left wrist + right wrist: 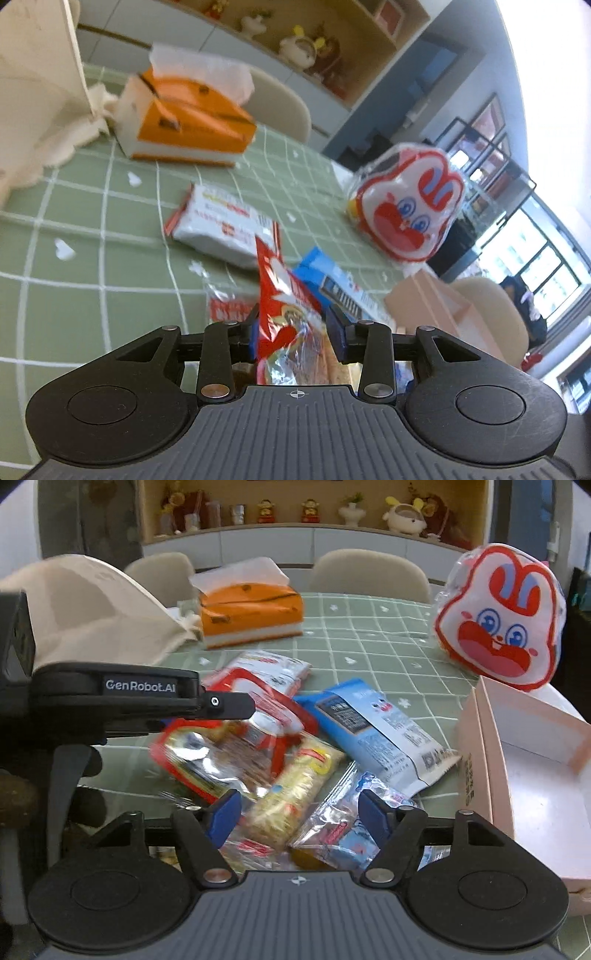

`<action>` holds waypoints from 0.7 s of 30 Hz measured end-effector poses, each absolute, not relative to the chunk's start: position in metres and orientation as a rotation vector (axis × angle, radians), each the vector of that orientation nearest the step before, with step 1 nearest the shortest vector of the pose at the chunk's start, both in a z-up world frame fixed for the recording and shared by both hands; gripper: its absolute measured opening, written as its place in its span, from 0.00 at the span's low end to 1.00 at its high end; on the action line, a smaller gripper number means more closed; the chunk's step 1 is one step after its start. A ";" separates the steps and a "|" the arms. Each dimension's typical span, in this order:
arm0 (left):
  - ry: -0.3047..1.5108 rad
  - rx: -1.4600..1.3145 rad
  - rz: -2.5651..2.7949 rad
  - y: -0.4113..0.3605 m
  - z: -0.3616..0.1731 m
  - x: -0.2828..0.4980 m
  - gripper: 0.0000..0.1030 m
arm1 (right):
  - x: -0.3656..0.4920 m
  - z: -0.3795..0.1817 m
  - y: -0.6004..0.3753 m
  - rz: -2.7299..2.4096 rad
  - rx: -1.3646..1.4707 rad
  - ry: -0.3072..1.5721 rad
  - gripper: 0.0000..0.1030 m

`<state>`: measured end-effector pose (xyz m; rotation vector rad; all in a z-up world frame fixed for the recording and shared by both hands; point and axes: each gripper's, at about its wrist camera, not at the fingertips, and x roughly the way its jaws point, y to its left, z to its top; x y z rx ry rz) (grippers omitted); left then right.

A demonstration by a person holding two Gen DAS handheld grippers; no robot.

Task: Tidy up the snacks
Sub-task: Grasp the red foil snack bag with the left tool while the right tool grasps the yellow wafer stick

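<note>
Green checked cloth covers the table (92,295), and the orange tissue box (192,122) at its far side serves as the landmark. From the left wrist camera, the left gripper (297,328) is clenched on a red snack packet (284,314), its blue pads pressing the crinkled foil from both sides so the packet stands up between them. Nearer than the tissue box lies a white packet with red print (218,229); a blue packet (332,284) lies to the right of that, partly hidden behind the red one. A rabbit-face bag (406,206) shows well right of the tissue box, and a pink box (436,299) sits below it. From the right wrist camera, the right gripper (299,812) is released, its jaws spread apart above a yellow snack bar (291,794) and a clear wrapper with blue print (343,827), gripping neither. Nearer than the tissue box the left gripper (236,705) reaches in from the left edge over the red snack packet (225,746). The blue packet (373,731) lies to the right of it, beside the open pink box (517,760), with the rabbit-face bag (502,620) above that box's far corner.
</note>
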<state>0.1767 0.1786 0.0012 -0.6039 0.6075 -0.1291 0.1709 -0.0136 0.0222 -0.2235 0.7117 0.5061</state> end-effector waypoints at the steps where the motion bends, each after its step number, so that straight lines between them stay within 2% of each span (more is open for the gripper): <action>1: 0.623 -0.598 -0.130 0.174 -0.001 0.182 0.38 | 0.170 0.021 -0.014 0.508 -0.230 0.710 0.69; 3: 0.664 -0.595 -0.141 0.167 -0.005 0.191 0.38 | 0.170 0.022 -0.016 0.515 -0.221 0.713 0.69; 5: 0.707 -0.606 -0.143 0.163 -0.010 0.196 0.28 | 0.168 0.023 -0.020 0.518 -0.209 0.717 0.69; 8: 0.698 -0.587 -0.138 0.163 -0.007 0.189 0.27 | 0.164 0.023 -0.024 0.523 -0.193 0.711 0.67; 13: 0.612 -0.554 -0.100 0.174 0.012 0.167 0.27 | 0.165 0.030 -0.012 0.538 -0.172 0.705 0.54; 16: 0.571 -0.555 -0.087 0.182 0.024 0.150 0.27 | 0.172 0.027 0.006 0.525 -0.205 0.735 0.49; 21: 0.531 -0.546 -0.054 0.197 0.049 0.117 0.27 | 0.192 0.014 0.030 0.448 -0.235 0.792 0.49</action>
